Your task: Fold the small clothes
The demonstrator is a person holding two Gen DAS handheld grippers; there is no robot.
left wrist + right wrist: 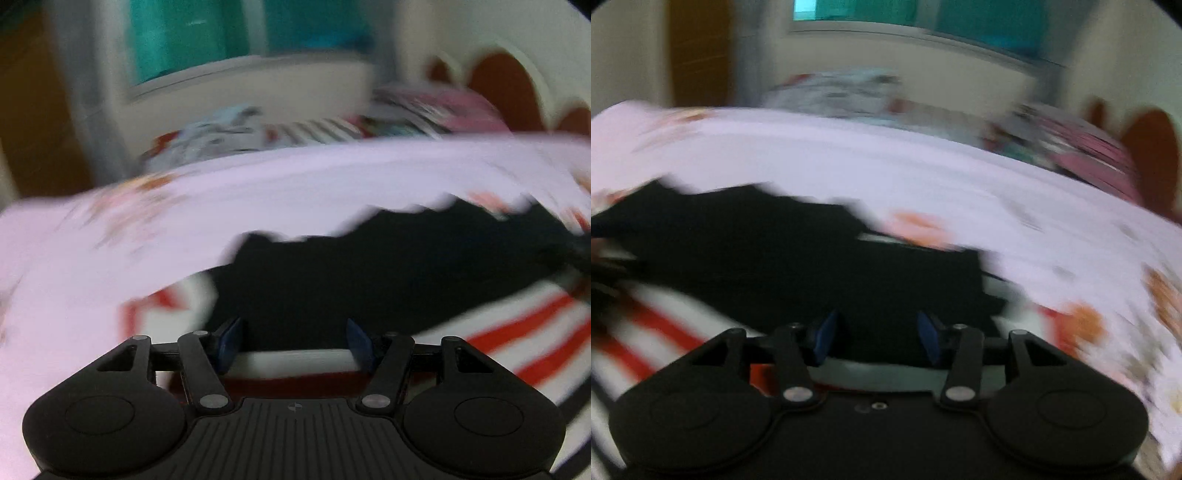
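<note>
Both views are motion-blurred. A black garment [388, 266] lies on a red-and-white striped sheet [517, 332]; it also shows in the right wrist view [798, 258]. My left gripper [293, 343] is open and empty, low over the garment's near edge. My right gripper [877, 338] is open and empty, just above the garment's near edge. A pale pink cloth with orange prints [184, 214] lies beyond and beside the black garment, and it shows in the right wrist view [923, 173] too.
More crumpled clothes [229, 133] and a pink striped piece [443, 107] lie at the far side of the bed. A window with teal panes [229, 33] and a brown headboard [506, 85] stand behind.
</note>
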